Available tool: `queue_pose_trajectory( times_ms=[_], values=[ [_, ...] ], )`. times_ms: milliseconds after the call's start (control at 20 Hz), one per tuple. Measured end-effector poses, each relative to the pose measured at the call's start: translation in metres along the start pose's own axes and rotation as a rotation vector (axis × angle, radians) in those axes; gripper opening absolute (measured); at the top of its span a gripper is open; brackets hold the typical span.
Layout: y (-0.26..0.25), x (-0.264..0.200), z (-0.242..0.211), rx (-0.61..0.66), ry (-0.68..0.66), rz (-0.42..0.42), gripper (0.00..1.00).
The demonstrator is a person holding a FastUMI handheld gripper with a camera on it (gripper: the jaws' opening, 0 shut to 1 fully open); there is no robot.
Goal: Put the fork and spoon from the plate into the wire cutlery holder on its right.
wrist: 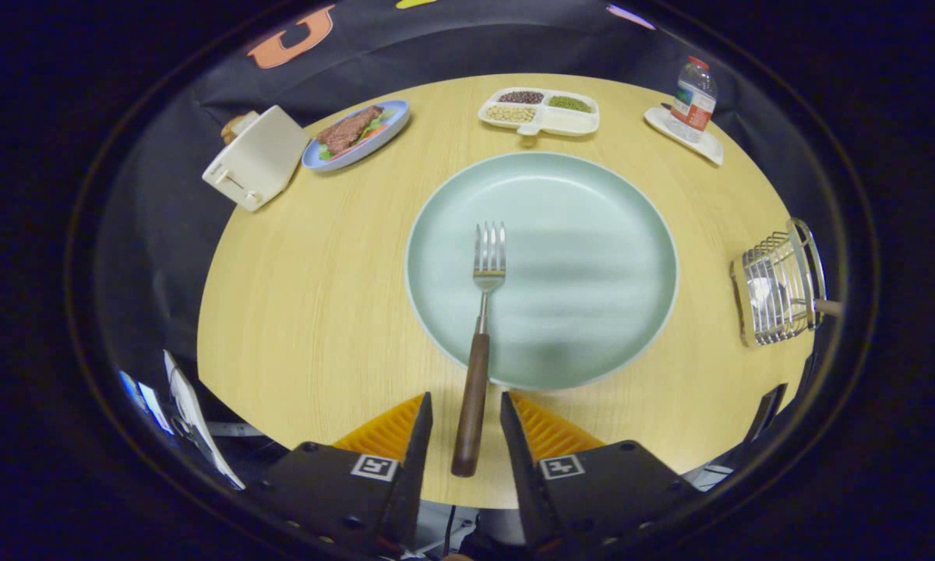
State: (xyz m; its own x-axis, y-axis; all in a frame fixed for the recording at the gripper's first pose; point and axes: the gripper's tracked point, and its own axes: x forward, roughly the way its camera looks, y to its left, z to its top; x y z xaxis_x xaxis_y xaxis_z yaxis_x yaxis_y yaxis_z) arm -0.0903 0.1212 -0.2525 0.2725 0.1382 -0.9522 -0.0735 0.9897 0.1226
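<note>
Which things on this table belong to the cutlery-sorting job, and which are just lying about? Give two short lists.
Part of the job:
fork, handle between the open tongs, untouched
green plate
wire cutlery holder, a wooden handle already poking out

Just lying about:
toaster
blue plate of food
divided dish of beans
water bottle
</note>
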Motion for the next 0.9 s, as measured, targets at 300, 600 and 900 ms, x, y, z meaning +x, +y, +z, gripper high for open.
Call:
queue_pose_trajectory(
  times_ms=[300, 600, 900],
  values=[
    [-0.003, -0.003, 0.002, -0.031, 0.002, 0.019, 0.05],
    [-0.004, -0.018, 0.006, -0.043, -0.023, 0.057, 0.00],
    [-0.032, -0.057, 0.012, -0.038, -0.055, 0.060, 0.00]
  ],
)
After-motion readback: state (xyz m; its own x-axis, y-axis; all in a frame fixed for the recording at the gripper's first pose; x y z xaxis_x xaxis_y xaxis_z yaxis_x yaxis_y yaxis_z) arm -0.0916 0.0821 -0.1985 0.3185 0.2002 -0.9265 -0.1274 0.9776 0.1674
